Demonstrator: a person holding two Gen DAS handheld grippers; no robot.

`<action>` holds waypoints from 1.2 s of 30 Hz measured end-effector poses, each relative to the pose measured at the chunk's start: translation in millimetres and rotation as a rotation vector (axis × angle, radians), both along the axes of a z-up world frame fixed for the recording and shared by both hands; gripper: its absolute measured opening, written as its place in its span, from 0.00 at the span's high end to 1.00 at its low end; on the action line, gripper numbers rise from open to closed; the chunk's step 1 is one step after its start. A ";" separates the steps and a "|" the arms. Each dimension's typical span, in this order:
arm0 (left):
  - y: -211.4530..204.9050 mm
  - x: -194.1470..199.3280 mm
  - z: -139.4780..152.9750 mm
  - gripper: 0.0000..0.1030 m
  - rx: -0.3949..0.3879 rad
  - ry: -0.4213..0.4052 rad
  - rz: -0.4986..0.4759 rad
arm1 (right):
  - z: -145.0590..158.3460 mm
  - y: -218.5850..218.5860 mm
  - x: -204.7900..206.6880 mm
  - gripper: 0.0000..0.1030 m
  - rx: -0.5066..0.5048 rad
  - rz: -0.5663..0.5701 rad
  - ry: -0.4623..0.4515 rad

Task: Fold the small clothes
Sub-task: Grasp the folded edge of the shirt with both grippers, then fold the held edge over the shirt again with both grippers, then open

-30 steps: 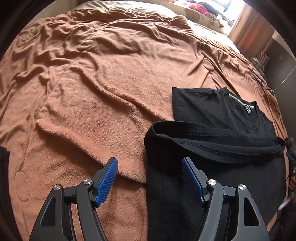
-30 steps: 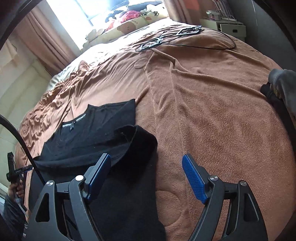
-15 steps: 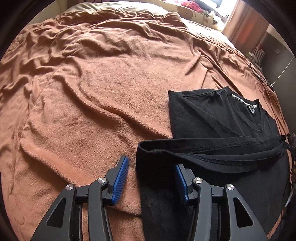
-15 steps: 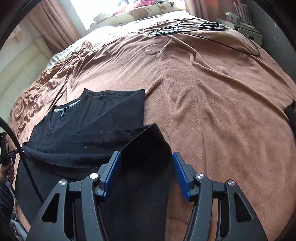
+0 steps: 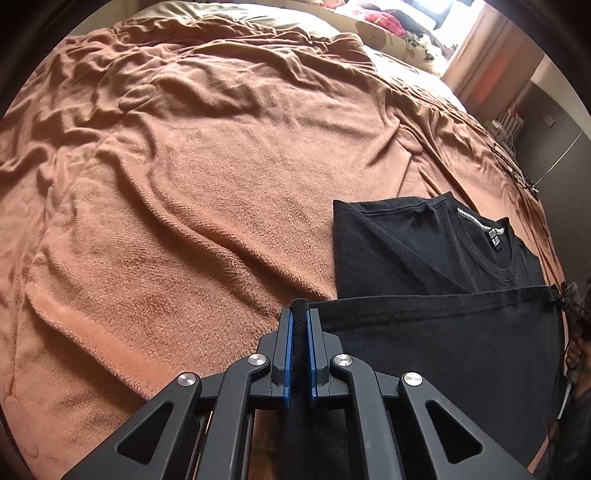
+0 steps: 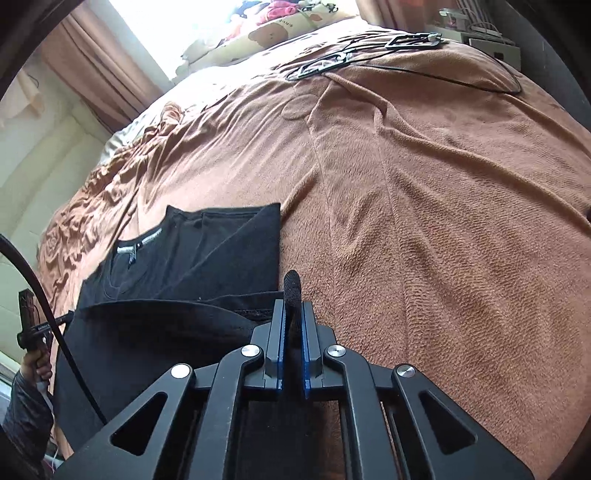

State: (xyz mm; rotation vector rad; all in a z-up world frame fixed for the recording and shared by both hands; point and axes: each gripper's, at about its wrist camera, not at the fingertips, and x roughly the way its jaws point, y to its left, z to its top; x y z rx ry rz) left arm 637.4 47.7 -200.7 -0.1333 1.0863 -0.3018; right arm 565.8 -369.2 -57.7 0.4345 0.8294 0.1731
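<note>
A black T-shirt (image 5: 424, 251) lies on the brown blanket (image 5: 221, 184), its sides folded in and its collar label facing up. The lower part of the shirt is doubled over into a fold that runs across it. My left gripper (image 5: 299, 314) is shut on the left end of that fold, black cloth pinched between the blue pads. In the right wrist view the same T-shirt (image 6: 207, 251) sits at the left, and my right gripper (image 6: 292, 306) is shut on the fold's right end, with a tuft of cloth sticking up between the pads.
The blanket (image 6: 424, 221) covers the whole bed, wrinkled toward the far side. Black clothes hangers (image 6: 369, 51) and a cord lie at the far edge. Pillows (image 6: 266, 33) sit by the window. A person's hand (image 6: 35, 365) holds the left tool's handle.
Both grippers went from wide open to shut on the two ends of the shirt's folded lower edge. They came down and forward onto the cloth, and the fold now runs taut between them.
</note>
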 end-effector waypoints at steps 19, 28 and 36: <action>-10.6 17.8 82.3 0.94 -0.014 -0.164 0.043 | 53.1 -12.9 -33.2 0.98 0.014 -0.052 -0.164; -23.5 53.7 72.5 0.94 0.007 -0.163 0.055 | 53.1 -13.9 2.2 0.98 0.008 -0.086 -0.114; -32.9 90.4 46.9 0.94 0.043 -0.121 0.089 | 47.9 1.7 52.1 0.98 -0.082 -0.092 -0.036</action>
